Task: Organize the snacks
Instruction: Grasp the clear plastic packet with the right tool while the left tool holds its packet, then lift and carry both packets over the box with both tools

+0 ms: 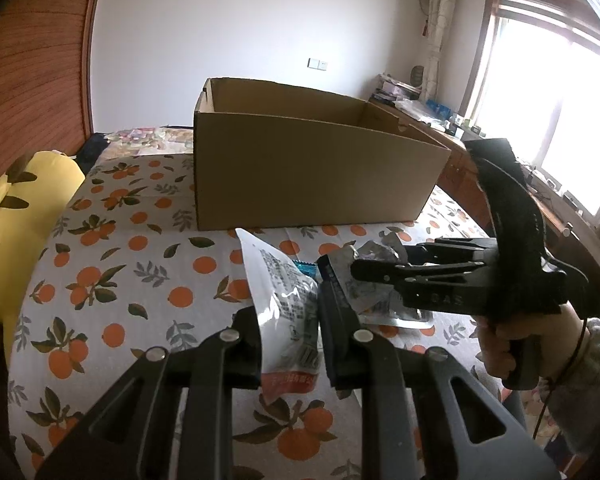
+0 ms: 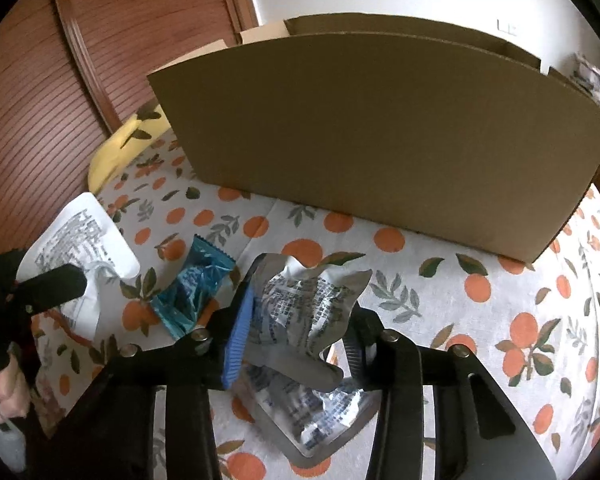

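Observation:
My left gripper [image 1: 290, 320] is shut on a white snack packet [image 1: 284, 292] with grey print and a red bottom edge, held just above the orange-print cloth. It also shows in the right wrist view [image 2: 80, 236]. My right gripper [image 2: 300, 320] is shut on a crumpled silver snack packet [image 2: 300, 312]; another silver packet [image 2: 320, 416] lies under it. A blue wrapper [image 2: 196, 284] lies between the two grippers. The open cardboard box [image 1: 312, 168] stands behind them on the table, also seen in the right wrist view [image 2: 380, 140].
A yellow plush toy [image 1: 16, 232] sits at the table's left edge. A wooden door [image 1: 32, 60] is behind it. A cluttered wooden desk [image 1: 460, 152] stands under the window to the right. The table cloth [image 1: 140, 280] has an orange pattern.

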Demonstrator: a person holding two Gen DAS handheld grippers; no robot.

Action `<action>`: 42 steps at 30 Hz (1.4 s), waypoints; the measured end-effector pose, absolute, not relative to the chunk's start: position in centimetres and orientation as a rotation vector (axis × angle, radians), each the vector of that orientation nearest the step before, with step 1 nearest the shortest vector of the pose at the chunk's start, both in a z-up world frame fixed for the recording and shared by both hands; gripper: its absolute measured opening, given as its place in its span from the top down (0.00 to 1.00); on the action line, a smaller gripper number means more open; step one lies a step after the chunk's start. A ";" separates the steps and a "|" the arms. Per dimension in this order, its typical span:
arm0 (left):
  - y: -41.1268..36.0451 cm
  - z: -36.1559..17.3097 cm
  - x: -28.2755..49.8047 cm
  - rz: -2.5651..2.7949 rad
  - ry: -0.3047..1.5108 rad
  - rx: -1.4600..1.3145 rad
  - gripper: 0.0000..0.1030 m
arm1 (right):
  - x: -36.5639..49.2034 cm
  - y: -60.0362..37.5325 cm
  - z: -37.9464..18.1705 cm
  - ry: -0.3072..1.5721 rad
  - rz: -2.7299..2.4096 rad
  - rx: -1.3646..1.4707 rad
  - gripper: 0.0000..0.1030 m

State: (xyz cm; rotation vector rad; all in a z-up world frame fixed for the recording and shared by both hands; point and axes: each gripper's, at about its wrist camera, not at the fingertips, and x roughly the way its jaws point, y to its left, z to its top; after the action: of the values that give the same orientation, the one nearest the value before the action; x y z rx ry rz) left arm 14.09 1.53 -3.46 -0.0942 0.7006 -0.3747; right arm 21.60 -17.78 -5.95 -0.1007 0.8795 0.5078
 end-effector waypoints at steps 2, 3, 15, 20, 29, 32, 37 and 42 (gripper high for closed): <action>1.4 -3.4 14.1 -0.377 0.700 -0.093 0.81 | 21.2 -18.1 -5.5 0.861 0.508 -0.092 0.67; 1.3 -3.4 14.2 -0.378 0.700 -0.092 0.81 | 21.0 -18.3 -5.2 0.853 0.515 -0.084 0.69; 0.3 -2.9 14.0 -0.387 0.689 -0.068 0.81 | 19.1 -18.1 -2.3 0.774 0.533 -0.111 0.84; 0.2 -2.1 13.9 -0.389 0.674 -0.059 0.81 | 18.7 -18.8 -1.1 0.749 0.531 -0.101 0.86; -0.6 0.5 14.6 -0.403 0.624 -0.011 0.81 | 18.1 -19.6 1.8 0.695 0.528 -0.145 0.86; -1.1 1.5 15.1 -0.411 0.609 0.019 0.81 | 18.3 -20.0 2.9 0.678 0.526 -0.152 0.86; -1.9 3.3 16.6 -0.430 0.576 0.052 0.81 | 18.9 -20.3 5.4 0.643 0.527 -0.172 0.86; -2.5 5.2 18.3 -0.443 0.539 0.081 0.81 | 19.8 -20.5 7.8 0.603 0.520 -0.199 0.86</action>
State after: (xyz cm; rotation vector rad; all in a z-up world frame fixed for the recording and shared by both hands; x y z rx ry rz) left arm 18.28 -2.51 5.20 0.0806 0.5395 -0.4428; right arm 19.77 -20.52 7.83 -0.1989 0.6032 0.5201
